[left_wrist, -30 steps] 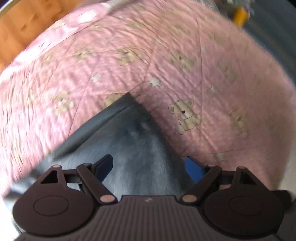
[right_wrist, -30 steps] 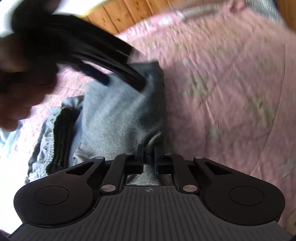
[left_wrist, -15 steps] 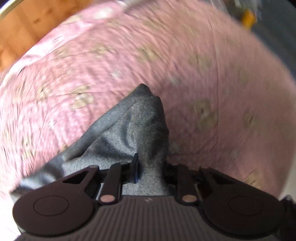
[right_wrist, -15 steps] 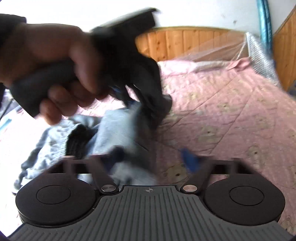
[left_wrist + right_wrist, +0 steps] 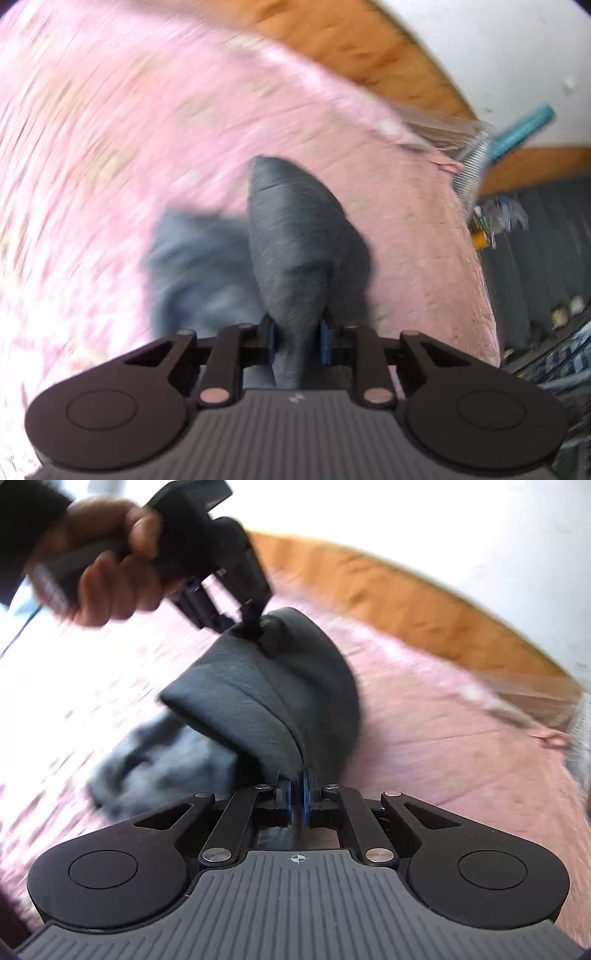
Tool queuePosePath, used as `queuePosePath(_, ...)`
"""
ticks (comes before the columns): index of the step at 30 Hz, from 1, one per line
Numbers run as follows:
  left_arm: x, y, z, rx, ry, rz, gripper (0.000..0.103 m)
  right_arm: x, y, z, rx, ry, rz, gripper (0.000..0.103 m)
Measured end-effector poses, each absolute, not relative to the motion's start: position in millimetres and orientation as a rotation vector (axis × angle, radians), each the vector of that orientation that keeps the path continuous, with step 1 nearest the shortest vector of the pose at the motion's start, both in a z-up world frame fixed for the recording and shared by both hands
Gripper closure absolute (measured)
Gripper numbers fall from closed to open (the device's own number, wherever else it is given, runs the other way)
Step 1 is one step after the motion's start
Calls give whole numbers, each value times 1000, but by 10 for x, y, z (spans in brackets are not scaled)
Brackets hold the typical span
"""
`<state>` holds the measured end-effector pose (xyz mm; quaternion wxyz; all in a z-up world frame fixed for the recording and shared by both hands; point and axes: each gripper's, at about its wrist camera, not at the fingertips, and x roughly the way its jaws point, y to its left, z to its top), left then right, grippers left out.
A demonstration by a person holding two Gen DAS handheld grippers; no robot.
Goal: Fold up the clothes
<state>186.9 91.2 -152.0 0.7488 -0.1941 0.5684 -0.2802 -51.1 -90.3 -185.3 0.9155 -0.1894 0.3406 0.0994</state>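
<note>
A second ago the left gripper (image 5: 297, 338) gaped over the grey garment (image 5: 273, 701); now it pinches a fold. The right gripper (image 5: 297, 802) let go half a second back and has clamped again — the cloth now hangs lifted between both, above the pink bedspread (image 5: 443, 738), headboard newly in view.

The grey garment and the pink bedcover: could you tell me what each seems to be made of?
Grey garment: probably a soft matte knit, fleece-like; it drapes in rounded folds with a fuzzy surface. Pink bedcover: looks like quilted matte cotton, with stitched lines, though blur hides the weave.
</note>
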Motion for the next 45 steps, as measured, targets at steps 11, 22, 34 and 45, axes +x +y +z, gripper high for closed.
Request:
queuePosePath(11,1773,905,-1713,-468,1164,-776,84,-535,-510,-2036,-416,831,125,103)
queuePosePath(22,2003,1191,-1966,-463,1335,-662,87,-684,-155,-1837,-344,822,224,103)
queuePosePath(34,1651,1075,-1733,-383,1277,-676,62,-428,-1737,-1827,409,788,-19,50)
queuePosePath(45,1593,1341,-1593,-327,1245,-635,68,-800,-1820,-2230,476,1011,123,87)
